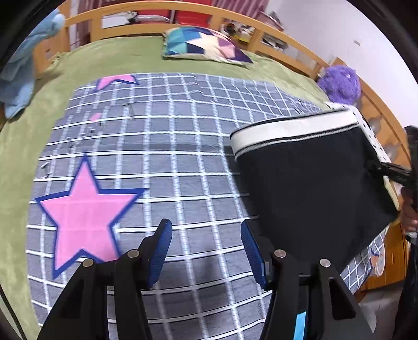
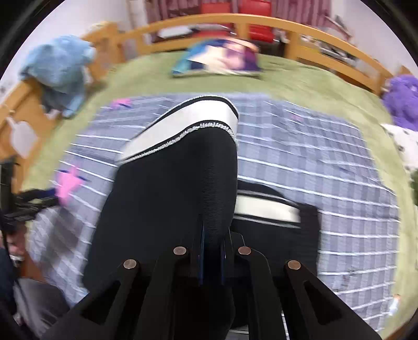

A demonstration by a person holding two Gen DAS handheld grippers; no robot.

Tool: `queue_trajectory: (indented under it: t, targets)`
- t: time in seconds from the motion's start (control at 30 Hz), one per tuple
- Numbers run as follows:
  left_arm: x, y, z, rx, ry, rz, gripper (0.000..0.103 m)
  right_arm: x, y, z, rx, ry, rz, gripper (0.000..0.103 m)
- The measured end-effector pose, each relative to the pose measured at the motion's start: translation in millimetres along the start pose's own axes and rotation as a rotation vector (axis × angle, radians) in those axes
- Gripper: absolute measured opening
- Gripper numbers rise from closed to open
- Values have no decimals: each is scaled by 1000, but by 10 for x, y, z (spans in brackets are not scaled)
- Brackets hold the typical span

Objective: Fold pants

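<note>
While the left wrist view is looking down the bed, the left tool (image 1: 206, 251) is hanging wide apart over the checked sheet (image 1: 162, 157), gripping nothing, its blue pads (image 1: 162, 251) just clear of the cloth. The pants (image 1: 313, 183) are lying off to its right, raised above the sheet, with the white waistband (image 1: 292, 130) turned toward the pillow (image 1: 206, 47) and the dark cloth running back toward the right tool (image 1: 397, 172) at the frame's edge. The near corner of the pants is coming close beside the left tool's right finger.

From the right wrist view, blurred by motion, the right tool (image 2: 212, 251) is pinching narrow on a bunch of the black cloth, and the pants (image 2: 169, 196) are rising straight ahead of it, long axis away toward the headboard (image 2: 235, 21), waistband (image 2: 188, 125) at the far top. A second layer with another white band (image 2: 263, 209) is lying flat on the sheet just right of the fingers.

I judge the right hand is the carrying one, and the left must be reaching rightward to take the free edge.
</note>
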State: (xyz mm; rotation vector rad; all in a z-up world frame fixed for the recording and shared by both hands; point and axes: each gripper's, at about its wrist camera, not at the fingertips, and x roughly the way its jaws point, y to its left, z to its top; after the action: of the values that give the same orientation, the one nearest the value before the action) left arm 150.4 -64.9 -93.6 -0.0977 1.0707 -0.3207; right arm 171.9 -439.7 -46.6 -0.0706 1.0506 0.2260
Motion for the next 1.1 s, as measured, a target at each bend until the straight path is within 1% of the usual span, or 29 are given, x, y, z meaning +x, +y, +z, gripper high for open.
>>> queue_trajectory:
  t: [0.03, 0.1, 0.17, 0.23, 0.3, 0.33, 0.4, 0.43, 0.5, 0.53, 0.6, 0.63, 0.67, 0.73, 0.8, 0.83, 0.9, 0.97, 1.0, 1.03, 1.07, 1.1]
  targets:
    - [32, -58, 1, 11, 10, -4, 52, 98, -206, -87, 28, 30, -23, 8]
    - [76, -174, -4, 36, 24, -10, 52, 239, -506, -231, 91, 63, -43, 8]
    - [101, -270, -12, 59, 34, -14, 53, 390, -748, -419, 140, 68, -67, 8]
    - [138, -386, -13, 79, 48, -23, 53, 493, -926, -532, 199, 59, -28, 8]
    - [149, -525, -15, 114, 59, -28, 53, 505, -952, -554, 227, 23, -5, 8]
    - [130, -633, -19, 146, 57, -31, 53, 485, -947, -562, 222, 23, -11, 8]
    - [81, -766, -22, 189, 51, -47, 54, 309, -933, -547, 237, -29, 13, 8]
    - [41, -850, -24, 211, 47, -54, 54, 229, -917, -533, 234, -41, 19, 8]
    - [-40, -991, -33, 242, 32, -68, 56, 139, -947, -532, 220, -60, -25, 8]
    - [-72, -1049, -42, 249, 23, -75, 58, 146, -962, -541, 217, -53, -48, 8]
    - [-96, -1126, -59, 255, 17, -84, 58, 293, -1048, -620, 246, -2, -73, 9]
    - [-107, -1177, -76, 258, 17, -87, 58, 425, -1069, -675, 248, 30, -93, 13]
    - [-112, -1222, -94, 265, 19, -92, 58, 453, -1078, -721, 247, 26, -110, 21]
    - [-129, -1304, -135, 285, 15, -105, 58, 324, -1086, -784, 264, -6, -131, 22]
    - [-134, -1417, -167, 300, 3, -125, 58, 111, -1035, -848, 283, -42, -130, 22]
    - [-124, -1490, -187, 304, -4, -143, 58, -52, -959, -913, 277, -82, -116, 22]
    - [-44, -1613, -245, 308, -10, -170, 58, -217, -819, -978, 251, -129, -83, 22]
    - [113, -1688, -329, 309, -3, -154, 58, -267, -666, -1101, 233, -160, -53, 22]
    - [234, -1709, -382, 312, 13, -128, 58, -224, -622, -1179, 224, -154, -48, 22]
    - [405, -1725, -448, 319, 46, -95, 58, -80, -597, -1243, 211, -117, -57, 22]
    - [598, -1728, -526, 326, 91, -75, 59, 77, -612, -1323, 218, -80, -69, 22]
    - [736, -1713, -590, 323, 117, -72, 61, 193, -619, -1383, 229, -60, -75, 22]
